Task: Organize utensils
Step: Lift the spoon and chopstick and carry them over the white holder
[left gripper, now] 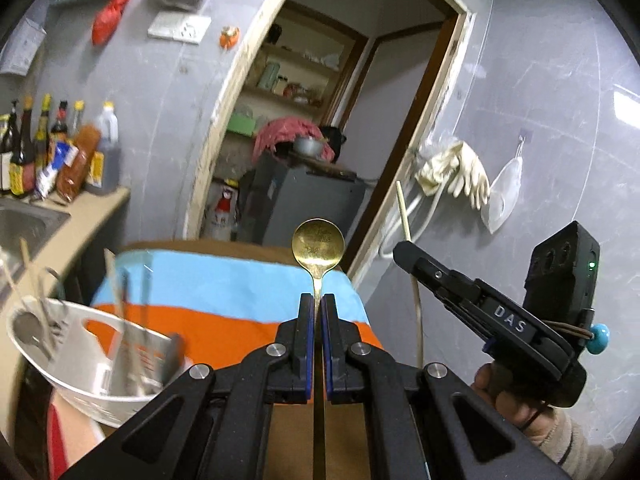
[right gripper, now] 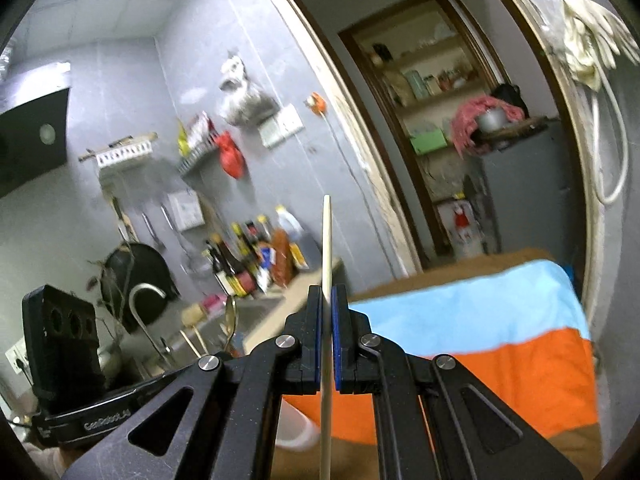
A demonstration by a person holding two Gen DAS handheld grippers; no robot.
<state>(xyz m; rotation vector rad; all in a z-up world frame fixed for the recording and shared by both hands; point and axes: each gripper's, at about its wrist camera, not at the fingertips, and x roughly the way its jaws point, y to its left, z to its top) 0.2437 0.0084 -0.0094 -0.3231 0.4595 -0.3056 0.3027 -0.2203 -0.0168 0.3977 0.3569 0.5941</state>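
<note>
My left gripper is shut on the thin stem of a gold spoon, whose round bowl stands up above the pads. My right gripper is shut on a pale wooden chopstick that points upward; from the left wrist view this right gripper hangs to the right with the chopstick sticking out above and below it. Both are raised above a table covered by a blue and orange cloth. A white basket with several utensils sits at the lower left, blurred.
A counter with a steel sink and several sauce bottles runs along the left. Ahead is a doorway to a room with shelves. Gloves hang on the grey tiled wall at right. The left gripper's body shows low left.
</note>
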